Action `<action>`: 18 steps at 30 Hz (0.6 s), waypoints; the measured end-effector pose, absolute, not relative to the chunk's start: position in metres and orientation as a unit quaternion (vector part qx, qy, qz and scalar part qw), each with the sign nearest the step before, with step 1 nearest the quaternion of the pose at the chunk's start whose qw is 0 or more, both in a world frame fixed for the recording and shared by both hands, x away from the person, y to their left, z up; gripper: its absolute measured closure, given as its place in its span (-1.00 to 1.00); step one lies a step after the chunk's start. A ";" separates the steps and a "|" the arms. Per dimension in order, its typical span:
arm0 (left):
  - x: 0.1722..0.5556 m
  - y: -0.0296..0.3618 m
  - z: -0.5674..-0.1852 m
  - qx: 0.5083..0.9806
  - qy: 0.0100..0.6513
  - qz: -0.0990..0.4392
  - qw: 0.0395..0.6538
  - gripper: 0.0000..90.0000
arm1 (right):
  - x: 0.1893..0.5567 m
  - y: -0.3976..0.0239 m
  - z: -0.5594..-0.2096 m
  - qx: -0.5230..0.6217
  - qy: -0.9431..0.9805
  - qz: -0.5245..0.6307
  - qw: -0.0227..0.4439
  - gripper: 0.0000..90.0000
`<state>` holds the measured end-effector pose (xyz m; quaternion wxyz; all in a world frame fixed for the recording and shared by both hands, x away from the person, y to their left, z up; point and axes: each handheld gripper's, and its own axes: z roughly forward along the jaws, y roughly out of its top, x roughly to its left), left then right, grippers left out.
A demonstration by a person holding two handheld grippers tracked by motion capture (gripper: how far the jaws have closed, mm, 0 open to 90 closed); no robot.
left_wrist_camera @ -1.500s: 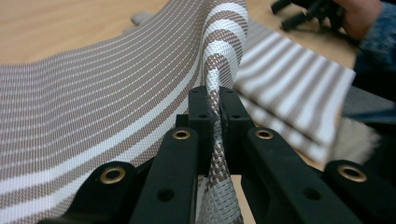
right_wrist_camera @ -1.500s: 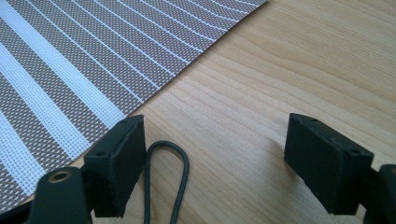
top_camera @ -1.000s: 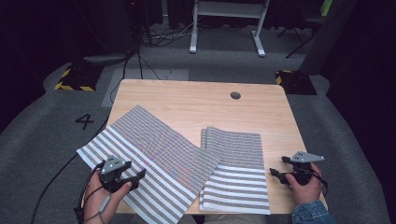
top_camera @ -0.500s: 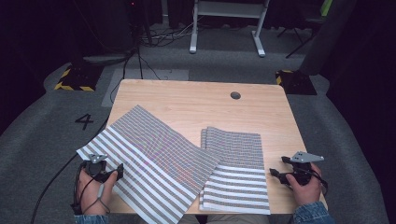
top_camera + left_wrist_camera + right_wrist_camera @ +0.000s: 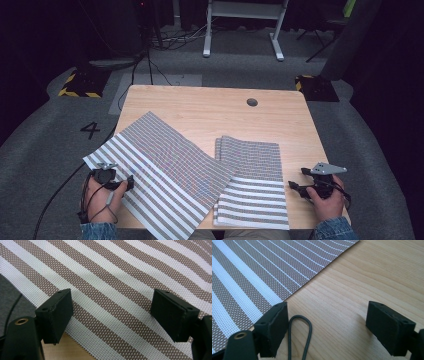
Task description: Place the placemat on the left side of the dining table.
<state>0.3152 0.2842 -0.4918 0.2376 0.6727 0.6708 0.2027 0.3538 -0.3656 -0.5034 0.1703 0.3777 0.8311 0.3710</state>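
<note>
Now the left gripper (image 5: 127, 184) sits at about seven o'clock on the table (image 5: 210, 107), right at the near-left edge of the big striped mat (image 5: 165, 170), and its jaws have just been opening. In the left gripper view they stand wide apart over the weave, left gripper (image 5: 112, 312), with the striped mat (image 5: 120, 277) running beneath and past both pads; nothing is pinched between them. A sliver of bare wood shows at six o'clock in that view, under the mat's near edge, and dark floor peeks in at nine o'clock.

That large mat lies skewed across the left half of the table, one corner hanging off the near-left edge, another corner lapping onto the second mat (image 5: 252, 185). The second mat lies squarer, at about five o'clock on the tabletop, folded or doubled so a finer-striped part sits toward twelve o'clock and broad stripes toward six.

Over at four o'clock the right gripper (image 5: 296, 182) rests in the person's hand just beside that second mat's right edge. In the right gripper view, right gripper (image 5: 327, 325), the jaws gape wide over bare wood, holding nothing; a loop of dark cord (image 5: 299, 335) lies between them, nearer the left jaw, and the second mat (image 5: 262, 272) stretches away toward ten o'clock.
</note>
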 end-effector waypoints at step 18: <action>0.331 0.268 -0.483 0.736 0.581 0.199 0.287 0.84 | 0.354 -0.366 -0.503 0.377 0.831 0.371 0.170 -0.58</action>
